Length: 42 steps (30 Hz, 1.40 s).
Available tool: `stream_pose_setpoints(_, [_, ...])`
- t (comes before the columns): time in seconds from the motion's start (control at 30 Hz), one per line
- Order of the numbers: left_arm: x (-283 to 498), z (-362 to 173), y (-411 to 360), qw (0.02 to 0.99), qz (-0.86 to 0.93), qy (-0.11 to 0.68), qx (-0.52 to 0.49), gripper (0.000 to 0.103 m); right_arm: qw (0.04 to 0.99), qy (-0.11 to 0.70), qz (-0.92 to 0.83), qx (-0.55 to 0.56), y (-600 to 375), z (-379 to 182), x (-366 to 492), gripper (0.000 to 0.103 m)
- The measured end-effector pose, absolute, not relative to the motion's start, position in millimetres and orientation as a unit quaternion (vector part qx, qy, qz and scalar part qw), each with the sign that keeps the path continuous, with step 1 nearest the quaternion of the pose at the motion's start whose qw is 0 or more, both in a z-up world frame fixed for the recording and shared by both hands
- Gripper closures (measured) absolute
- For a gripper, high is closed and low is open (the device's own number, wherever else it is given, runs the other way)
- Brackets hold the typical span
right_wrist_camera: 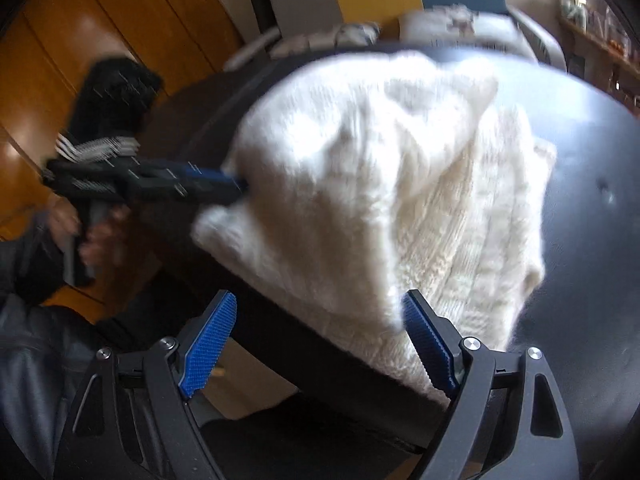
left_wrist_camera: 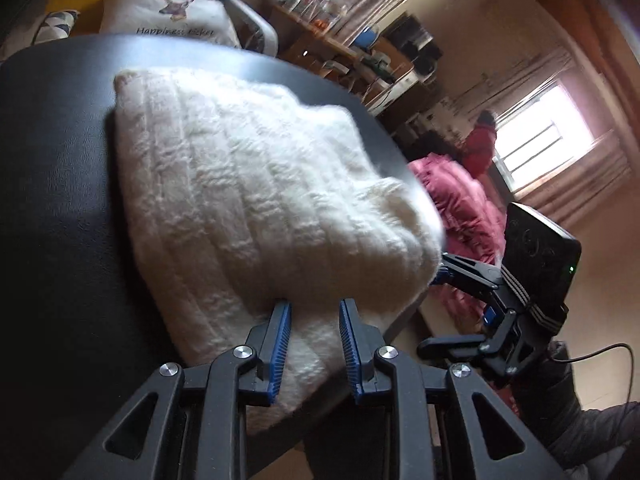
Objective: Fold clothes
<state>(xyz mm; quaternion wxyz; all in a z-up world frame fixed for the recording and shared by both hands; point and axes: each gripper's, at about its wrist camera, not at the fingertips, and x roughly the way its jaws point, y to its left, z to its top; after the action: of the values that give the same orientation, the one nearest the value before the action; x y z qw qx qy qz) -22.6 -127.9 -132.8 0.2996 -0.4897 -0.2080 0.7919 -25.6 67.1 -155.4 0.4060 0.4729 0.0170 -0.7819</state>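
A fluffy white knit sweater (left_wrist_camera: 256,208) lies folded on a round black table (left_wrist_camera: 52,184); in the right wrist view the sweater (right_wrist_camera: 392,184) has a raised fold on its near side. My left gripper (left_wrist_camera: 314,308) sits at the sweater's near edge with jaws a little apart and sweater fabric between them. It shows in the right wrist view (right_wrist_camera: 236,184) with its tips against the sweater's left side. My right gripper (right_wrist_camera: 320,308) is open at the table's near rim, its right pad touching the sweater. It shows in the left wrist view (left_wrist_camera: 440,268) at the sweater's right edge.
A white cushion with printed text (left_wrist_camera: 168,20) lies behind the table. A pink garment (left_wrist_camera: 468,208) lies to the right, below the table. Shelves with clutter (left_wrist_camera: 340,36) and a bright window (left_wrist_camera: 540,128) stand beyond. Wooden cabinets (right_wrist_camera: 80,40) are on the left.
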Motion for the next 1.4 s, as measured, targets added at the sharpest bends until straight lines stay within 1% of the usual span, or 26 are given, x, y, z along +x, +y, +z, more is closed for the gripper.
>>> stream_pose_setpoints(0.13, [-26,-121,-142,0.294,0.805,-0.231,-0.461,0.079,0.44,-0.03,-0.78,0.444,72,-140,-34,0.016])
stream_pose_setpoints(0.2, [-30,-116,-148,0.282,0.813,-0.233,-0.453,0.079,0.477,-0.042,-0.755,0.448,67,-141,-38,0.016])
stream_pose_setpoints(0.3, [-39,-114,-145,0.267,0.818,-0.224,-0.457,0.079,0.501,-0.046,-0.733,0.458,57,-151,-42,0.016])
stream_pose_setpoints(0.43, [-49,-116,-125,0.28,0.816,-0.182,-0.471,0.079,0.522,-0.079,-0.708,0.469,58,-166,-42,0.016])
stream_pose_setpoints(0.5, [-51,-122,-111,0.288,0.811,-0.156,-0.484,0.079,0.524,-0.079,-0.694,0.488,60,-179,-36,0.016])
stream_pose_setpoints(0.6, [-53,-137,-90,0.29,0.804,-0.112,-0.508,0.079,0.519,-0.08,-0.698,0.487,68,-197,-29,0.016])
stream_pose_setpoints(0.67, [-49,-136,-86,0.302,0.8,-0.112,-0.505,0.079,0.508,-0.111,-0.701,0.489,77,-196,-32,0.017])
stream_pose_setpoints(0.7, [-47,-133,-85,0.312,0.798,-0.114,-0.503,0.079,0.506,-0.113,-0.706,0.484,81,-192,-31,0.016])
stream_pose_setpoints(0.8, [-42,-139,-81,0.321,0.792,-0.088,-0.512,0.079,0.505,-0.109,-0.713,0.474,91,-182,-27,0.016])
stream_pose_setpoints(0.9, [-30,-148,-82,0.325,0.786,-0.081,-0.519,0.079,0.476,-0.09,-0.739,0.468,101,-173,-28,0.016])
stream_pose_setpoints(1.0, [-21,-151,-91,0.33,0.785,-0.102,-0.514,0.079,0.437,-0.076,-0.781,0.439,111,-152,-29,0.016])
stream_pose_setpoints(1.07, [-22,-156,-96,0.332,0.783,-0.119,-0.513,0.079,0.426,-0.065,-0.806,0.406,111,-130,-28,0.016])
stream_pose_setpoints(1.17, [-19,-154,-102,0.333,0.785,-0.13,-0.506,0.079,0.423,-0.054,-0.818,0.385,100,-115,-42,0.017])
stream_pose_setpoints(1.23, [-15,-154,-106,0.333,0.788,-0.129,-0.502,0.079,0.374,-0.039,-0.839,0.392,93,-116,-56,0.017])
stream_pose_setpoints(1.3, [-11,-154,-108,0.333,0.791,-0.127,-0.497,0.079,0.328,-0.038,-0.847,0.416,87,-130,-72,0.017])
stream_pose_setpoints(1.37, [-7,-152,-112,0.335,0.795,-0.121,-0.492,0.079,0.325,-0.037,-0.841,0.431,82,-138,-79,0.018])
stream_pose_setpoints(1.4, [-5,-151,-114,0.336,0.796,-0.119,-0.489,0.079,0.327,-0.033,-0.839,0.433,79,-138,-81,0.021])
